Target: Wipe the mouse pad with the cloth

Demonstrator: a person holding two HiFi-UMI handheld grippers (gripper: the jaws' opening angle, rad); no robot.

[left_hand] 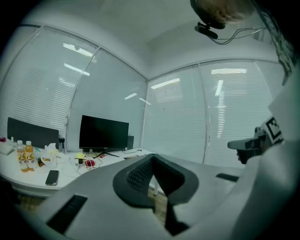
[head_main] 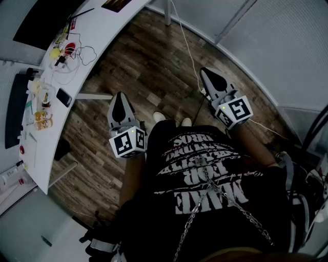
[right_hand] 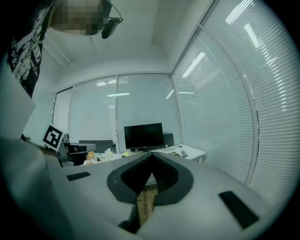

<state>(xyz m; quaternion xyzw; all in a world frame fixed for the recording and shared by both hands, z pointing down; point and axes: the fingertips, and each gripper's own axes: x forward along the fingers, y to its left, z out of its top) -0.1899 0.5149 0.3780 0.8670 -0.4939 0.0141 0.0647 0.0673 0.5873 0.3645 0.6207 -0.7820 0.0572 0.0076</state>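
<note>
I make out no cloth in any view, and no mouse pad for certain. A flat brownish sheet [head_main: 117, 5] lies at the far end of the white desk [head_main: 97, 36]. My left gripper [head_main: 121, 98] is held level over the wooden floor, to the right of the desk, and its jaws are shut with nothing between them. My right gripper [head_main: 207, 72] is further right and a little ahead, also shut and empty. The left gripper [left_hand: 152, 157] faces a black monitor [left_hand: 104, 133] on the desk. The right gripper [right_hand: 152, 155] faces that monitor [right_hand: 143, 136] from further away.
The desk carries a phone [head_main: 64, 97], orange drink bottles [head_main: 43, 120], a red object [head_main: 69, 48] among thin cables, and dark screens [head_main: 46, 20]. A white cable [head_main: 187, 46] crosses the floor. Blinds cover the glass walls [left_hand: 178, 122]. The person's dark shirt [head_main: 205, 174] fills the lower head view.
</note>
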